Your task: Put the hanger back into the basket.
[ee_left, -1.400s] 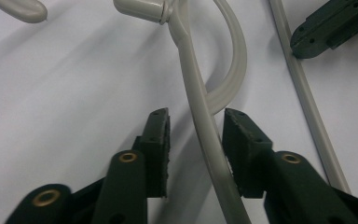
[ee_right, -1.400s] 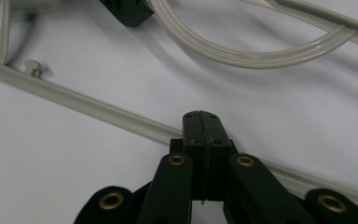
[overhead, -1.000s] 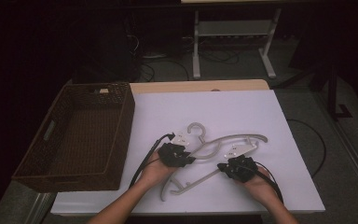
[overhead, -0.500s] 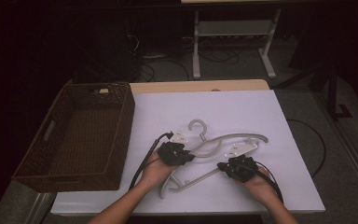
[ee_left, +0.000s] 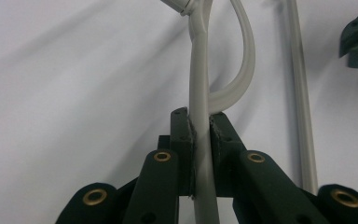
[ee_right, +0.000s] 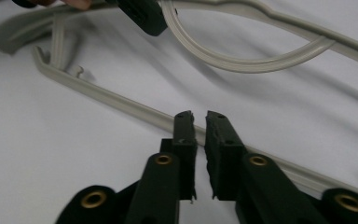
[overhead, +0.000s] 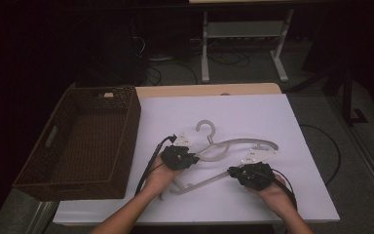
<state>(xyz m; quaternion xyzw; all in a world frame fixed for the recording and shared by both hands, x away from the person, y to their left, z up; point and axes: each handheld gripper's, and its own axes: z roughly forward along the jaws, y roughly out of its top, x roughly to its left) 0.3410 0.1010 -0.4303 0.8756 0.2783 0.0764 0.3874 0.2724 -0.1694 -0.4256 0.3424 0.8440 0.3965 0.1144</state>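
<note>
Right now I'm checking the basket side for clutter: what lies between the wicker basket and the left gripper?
In the high view, only bare white tabletop separates the basket from the left gripper; its black cable trails there.

The white-topped table is sitting there with a wooden strip showing along its far edge. A dark wicker basket is taking up its left side, and a grey plastic hanger is lying near the middle.

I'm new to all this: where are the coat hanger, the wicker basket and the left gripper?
coat hanger (overhead: 205,127): high view, on its hook.
wicker basket (overhead: 130,117): high view, on its right wall.
left gripper (ee_left: 201,128): left gripper view, between its tips, clamped on the hanger's arm.
</note>
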